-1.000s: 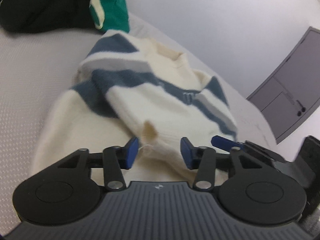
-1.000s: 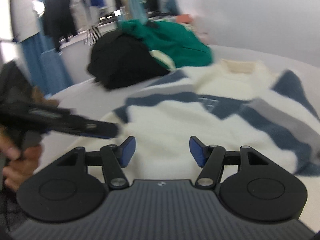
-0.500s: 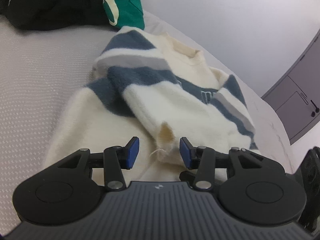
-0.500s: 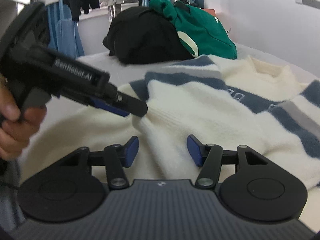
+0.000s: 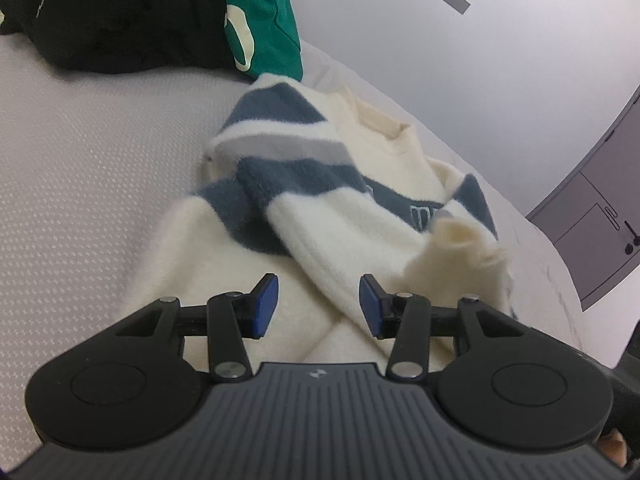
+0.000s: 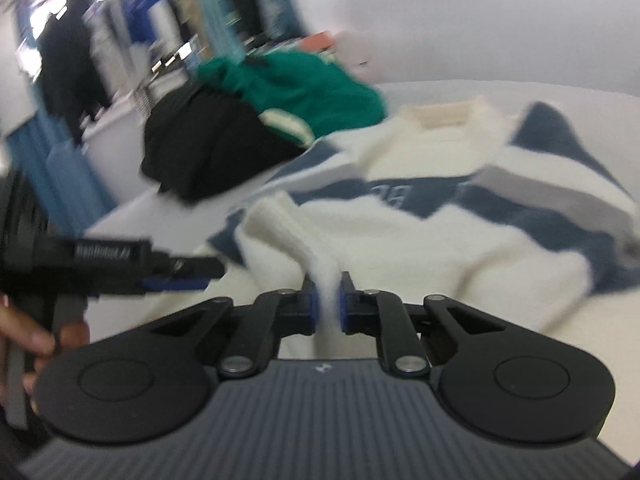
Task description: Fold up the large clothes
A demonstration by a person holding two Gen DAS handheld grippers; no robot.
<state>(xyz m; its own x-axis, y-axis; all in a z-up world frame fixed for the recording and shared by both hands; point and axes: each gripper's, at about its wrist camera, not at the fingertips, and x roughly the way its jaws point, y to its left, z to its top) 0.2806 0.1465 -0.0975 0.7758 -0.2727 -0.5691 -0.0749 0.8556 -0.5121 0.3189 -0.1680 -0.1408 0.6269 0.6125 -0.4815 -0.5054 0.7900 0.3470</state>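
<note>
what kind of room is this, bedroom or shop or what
Probably a bedroom or clothes-sorting room: a striped sweater lies on a mattress-like surface, beside piled garments, with hanging clothes behind.

Bare grey tabletop (image 5: 88, 168) open left of the striped sweater (image 5: 320, 184), room to pass there. Far end blocked by black garment (image 5: 120, 20) heaped with green sweatshirt (image 5: 264, 12), touching the sweater's shoulder. White wall (image 5: 460, 72) close along the right edge. Raised sleeve cuff (image 5: 460, 248) just ahead-right of left claw (image 5: 319, 305). Left claw (image 6: 176, 276) crossing low beside right claw (image 6: 327, 302), near each other.
</note>
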